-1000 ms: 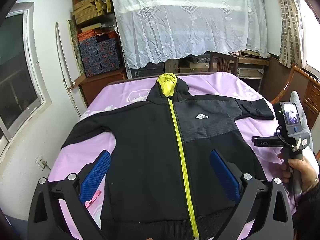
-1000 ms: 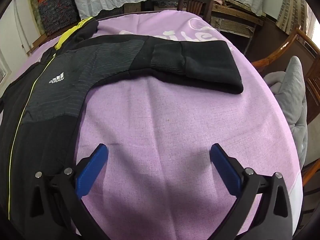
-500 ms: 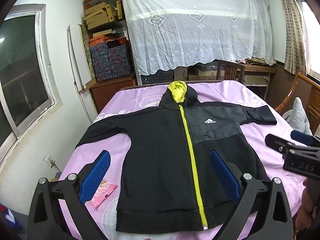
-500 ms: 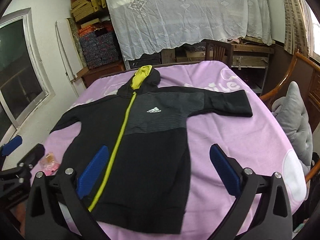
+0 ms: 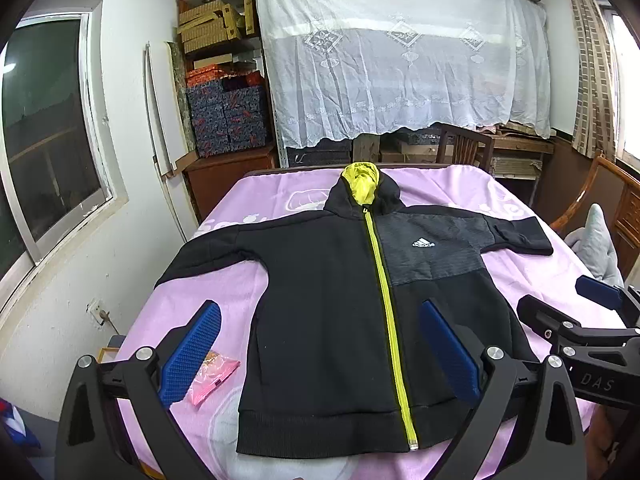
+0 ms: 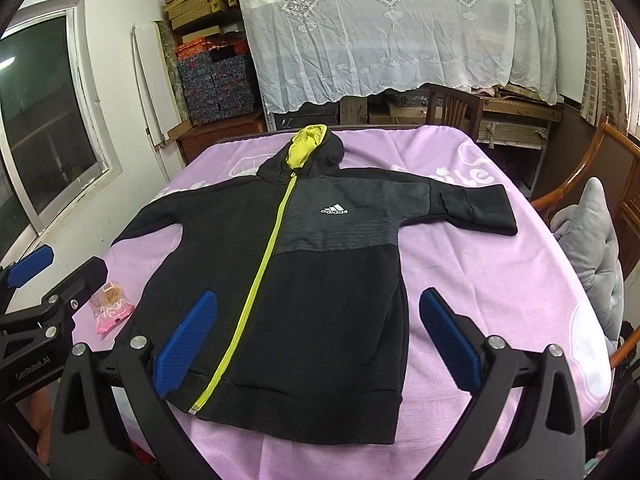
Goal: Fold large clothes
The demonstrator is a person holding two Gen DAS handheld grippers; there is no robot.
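A black hoodie [image 5: 340, 300] lies flat, zipped, sleeves spread, on a purple-covered worktop [image 5: 520, 280]. Left tool [image 5: 320, 354] and right tool [image 6: 318, 342] hover above its hem, both spread wide, grasping nothing. A pink packet [image 5: 214, 372] lies beside the left tool's left finger.

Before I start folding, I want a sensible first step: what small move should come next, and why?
Probably lower the right hand-held gripper toward the sleeve spread on its side. The hooded jacket lies flat and zipped on the purple tablecloth, both sleeves out, and both hand-held grippers, including the left, hang open, holding nothing.
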